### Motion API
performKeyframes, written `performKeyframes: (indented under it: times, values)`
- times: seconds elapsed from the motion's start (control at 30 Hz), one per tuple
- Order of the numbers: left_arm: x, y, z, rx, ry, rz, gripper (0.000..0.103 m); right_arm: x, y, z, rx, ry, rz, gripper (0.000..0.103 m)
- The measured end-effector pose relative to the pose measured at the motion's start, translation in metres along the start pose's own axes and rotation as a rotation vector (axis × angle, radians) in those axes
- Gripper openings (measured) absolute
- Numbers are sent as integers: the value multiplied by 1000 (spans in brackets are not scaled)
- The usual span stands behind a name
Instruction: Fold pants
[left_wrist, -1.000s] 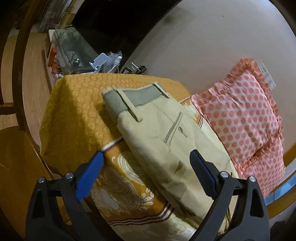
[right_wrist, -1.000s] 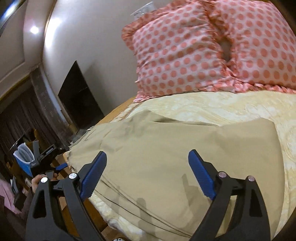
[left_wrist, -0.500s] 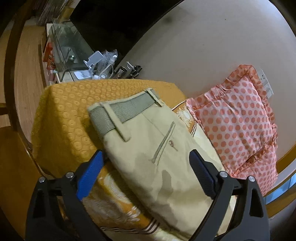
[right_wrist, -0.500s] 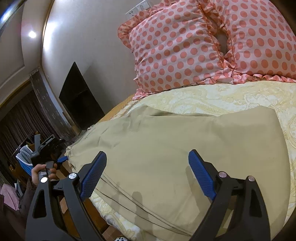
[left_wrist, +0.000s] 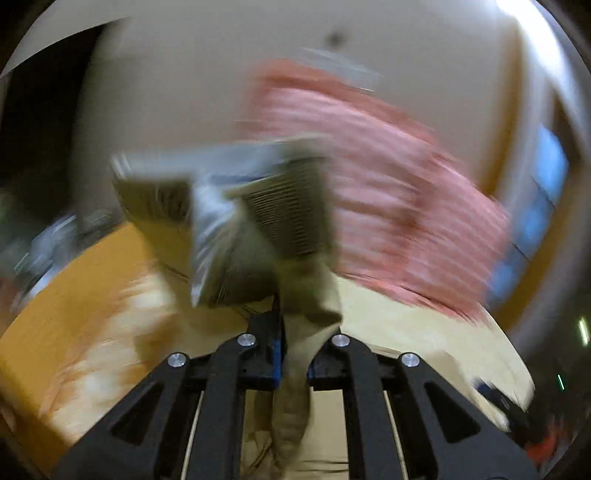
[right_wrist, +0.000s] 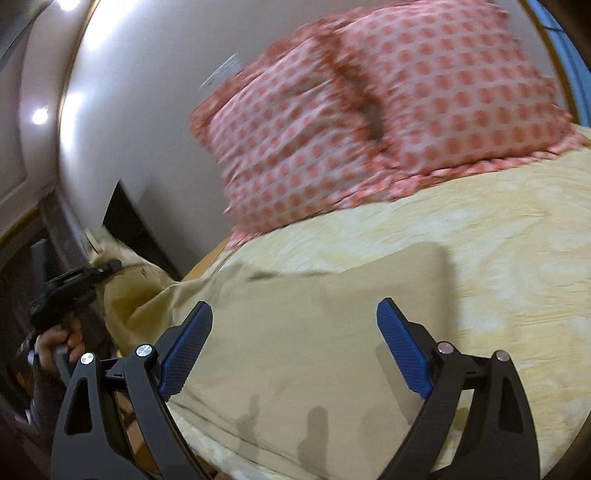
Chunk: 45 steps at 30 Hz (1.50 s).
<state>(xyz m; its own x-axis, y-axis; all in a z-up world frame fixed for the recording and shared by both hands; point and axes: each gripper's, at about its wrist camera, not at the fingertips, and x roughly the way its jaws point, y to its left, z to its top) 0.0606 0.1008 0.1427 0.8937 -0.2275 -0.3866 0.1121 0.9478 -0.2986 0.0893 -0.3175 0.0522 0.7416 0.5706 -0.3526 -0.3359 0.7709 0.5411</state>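
Beige pants (right_wrist: 314, 332) lie on the yellow bedspread (right_wrist: 498, 258). My left gripper (left_wrist: 293, 354) is shut on the waist end of the pants (left_wrist: 258, 221) and holds it lifted off the bed; the view is motion-blurred. In the right wrist view the left gripper (right_wrist: 107, 267) shows at the far left with the raised waistband. My right gripper (right_wrist: 291, 347) is open and empty, hovering above the leg end of the pants.
Two pink polka-dot pillows (right_wrist: 369, 122) lean on the wall at the head of the bed, also in the left wrist view (left_wrist: 388, 177). An orange cover (left_wrist: 74, 314) hangs at the bed's left end. A dark opening (right_wrist: 125, 218) is in the wall.
My left gripper closed on the waistband and lifted it off the bed, swinging fast. My right gripper stayed open and shifted slightly over the pant legs.
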Motion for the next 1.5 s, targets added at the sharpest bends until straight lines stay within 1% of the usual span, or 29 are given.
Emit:
performKeyframes:
  times: [0.03,0.1,0.13,0.17,0.2,0.27,0.3,0.33,0.4,0.43,0.47,0.5,0.53,0.6,0.63,0.7,0.8,0.83,0.87,0.93,0.97,1.0,1.03,1.1,1.2,1.33,1.43,1.47,1.5]
  values:
    - [10,-37,-3,76,28,-96,9,-6,-8,3,28,-13,-7,93]
    - [28,-86,-17,178,89,-219,10,-20,-28,7,103,-39,-13,95]
    - [42,-114,-32,232,147,-279,10,-27,-39,9,145,-51,-14,95]
    - [55,-132,-46,266,200,-316,10,-32,-51,9,195,-60,-14,97]
    - [71,-152,-68,309,284,-360,10,-36,-60,9,234,-63,-13,97]
    - [86,-171,-97,369,390,-397,13,-38,-77,8,315,-58,1,98]
    - [89,-179,-115,414,447,-442,15,-37,-84,8,348,-44,15,98]
    - [86,-181,-121,428,460,-464,17,-34,-89,8,377,-27,25,98]
    - [70,-175,-122,433,429,-493,24,-25,-94,11,397,18,38,98]
    - [59,-159,-112,391,398,-505,37,-20,-93,12,389,41,31,98]
    - [52,-148,-103,344,367,-500,46,-12,-91,15,368,77,12,98]
    - [46,-130,-91,292,331,-474,65,-4,-89,17,350,109,-3,98]
    - [45,-98,-71,223,281,-383,76,7,-88,19,327,147,-22,98]
    - [53,-58,-55,152,278,-249,81,21,-89,20,298,197,-55,98]
    - [67,-33,-48,104,312,-187,81,27,-87,20,266,219,-82,98]
    - [91,1,-46,38,392,-128,80,41,-83,20,212,265,-116,91]
    - [135,23,-58,-65,551,-192,80,54,-76,21,138,295,-141,85]
    - [144,21,-61,-73,578,-212,82,57,-75,22,123,306,-145,82]
    - [147,16,-60,-59,561,-219,83,60,-73,21,108,322,-143,74]
    - [159,8,-61,-49,602,-271,79,61,-76,19,104,342,-126,40]
    - [159,4,-63,-48,605,-275,70,63,-84,15,163,375,-39,24]
    - [162,4,-65,-39,620,-274,53,62,-89,15,196,378,2,19]
    - [163,0,-64,-15,624,-268,31,61,-93,14,222,377,42,18]
    - [163,-2,-58,-14,627,-293,11,60,-97,19,248,369,96,15]
    - [170,-11,-36,10,575,-316,8,66,-91,39,204,336,117,13]
    - [200,-34,-8,85,476,-264,8,86,-92,81,163,273,78,12]
    - [240,-47,6,123,440,-190,9,105,-105,110,147,216,-13,12]
    - [255,-49,8,121,452,-161,11,117,-112,117,142,210,-78,13]
    - [270,-49,7,120,475,-126,18,127,-117,120,130,226,-129,20]
